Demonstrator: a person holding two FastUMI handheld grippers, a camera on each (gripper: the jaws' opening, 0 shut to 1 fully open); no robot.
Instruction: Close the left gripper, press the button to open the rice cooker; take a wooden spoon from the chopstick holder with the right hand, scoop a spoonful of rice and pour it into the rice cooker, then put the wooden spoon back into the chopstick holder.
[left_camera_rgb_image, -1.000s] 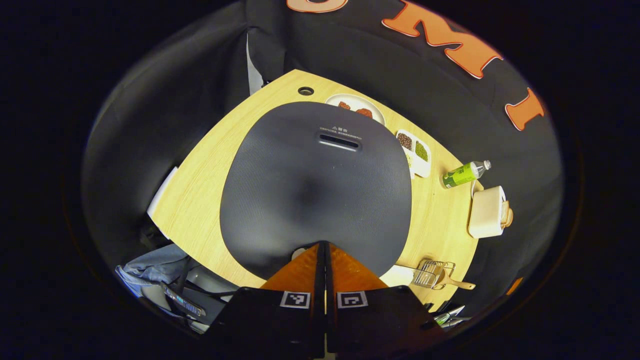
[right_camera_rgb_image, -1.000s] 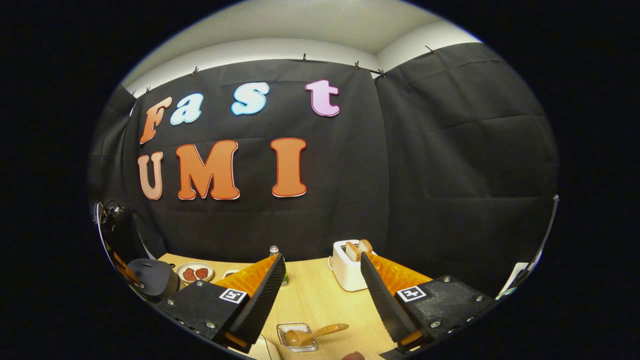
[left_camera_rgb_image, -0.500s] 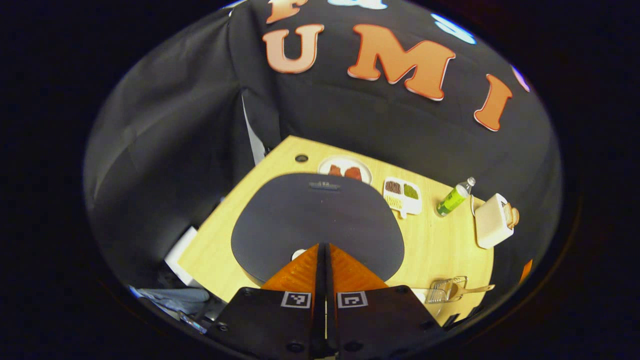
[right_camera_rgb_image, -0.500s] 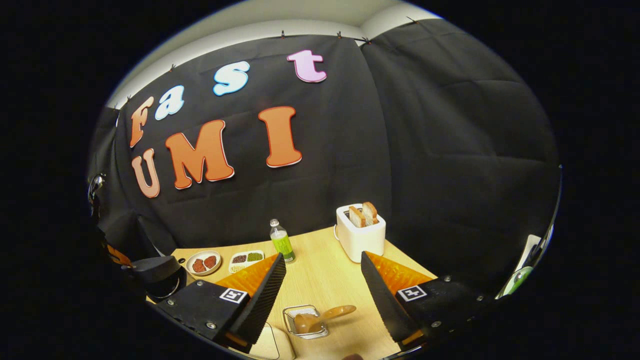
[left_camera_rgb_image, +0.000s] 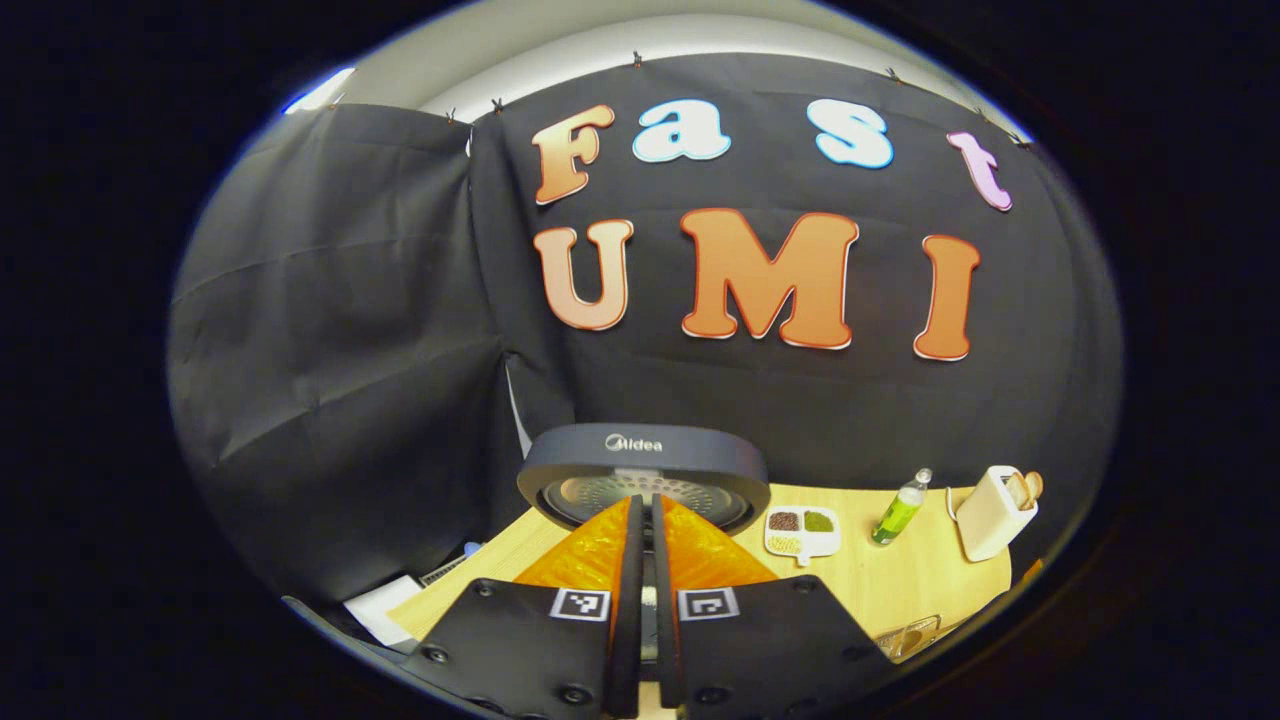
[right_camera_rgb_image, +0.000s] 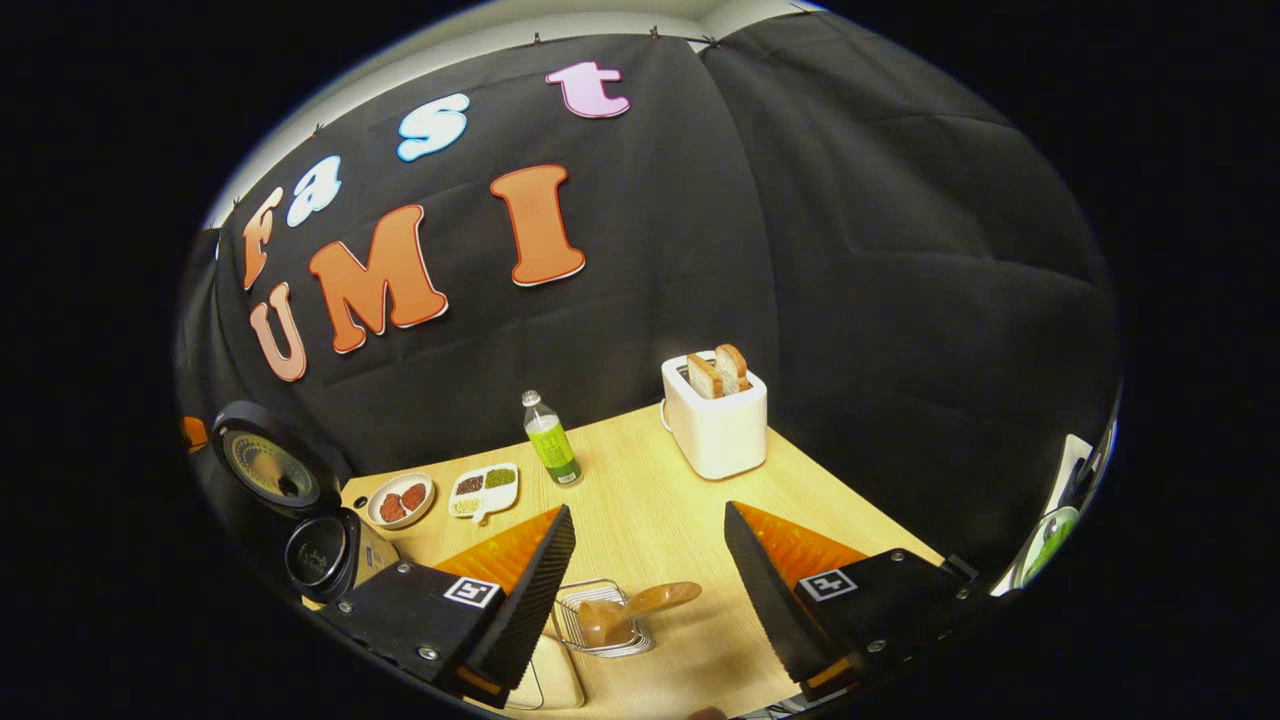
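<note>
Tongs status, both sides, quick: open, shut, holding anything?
Left tongs: shut, holding nothing, in front of the open rice cooker.
Right tongs: open, empty, above the wooden spoon.

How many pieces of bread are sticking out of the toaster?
2. Both slices stand side by side in the top of the white toaster, one slice nearer the bottle, the other slice beside it, toward the wall.

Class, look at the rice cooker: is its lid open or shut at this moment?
Open. The rice cooker lid stands raised, its inner face showing, and the pot mouth below is uncovered.
</note>
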